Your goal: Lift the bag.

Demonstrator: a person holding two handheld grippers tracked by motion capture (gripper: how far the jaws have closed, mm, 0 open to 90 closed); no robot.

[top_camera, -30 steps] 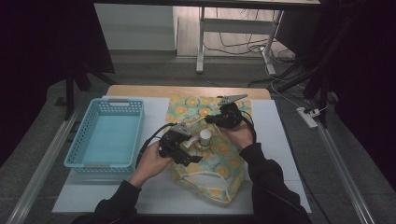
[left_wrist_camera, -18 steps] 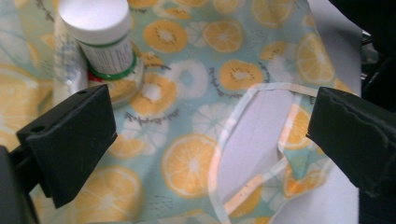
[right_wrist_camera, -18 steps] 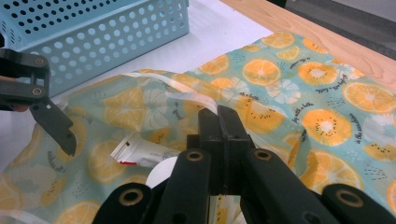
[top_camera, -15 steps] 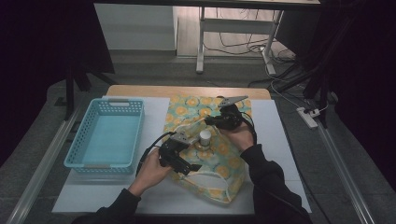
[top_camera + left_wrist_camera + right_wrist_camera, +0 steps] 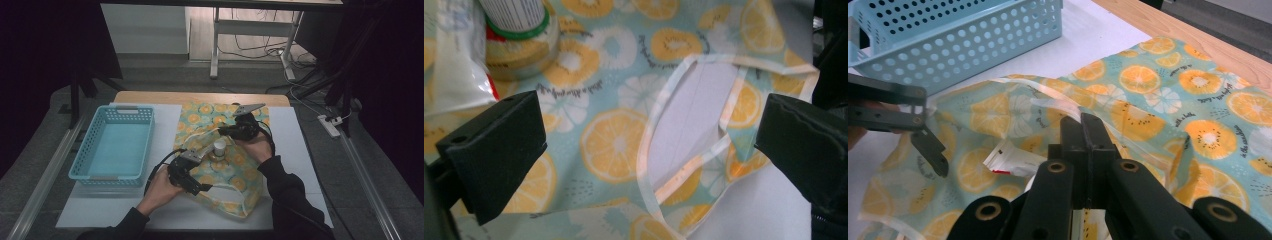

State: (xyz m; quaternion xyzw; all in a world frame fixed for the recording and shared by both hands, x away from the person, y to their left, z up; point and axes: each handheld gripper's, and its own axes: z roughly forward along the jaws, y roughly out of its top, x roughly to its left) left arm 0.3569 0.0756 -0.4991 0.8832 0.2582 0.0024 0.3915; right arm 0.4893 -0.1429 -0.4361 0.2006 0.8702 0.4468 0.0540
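Two jaws pinched on the fruit-print bag (image 5: 1158,95).

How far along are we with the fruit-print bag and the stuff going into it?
Done: the bag lies flat on the table with a bottle and a white packet resting on or in it; which, I cannot tell. In hand: the right tongs are shut on the bag's edge, and the left tongs hang open over its handle loop. Left: gripping that loop. The blue basket sits empty.
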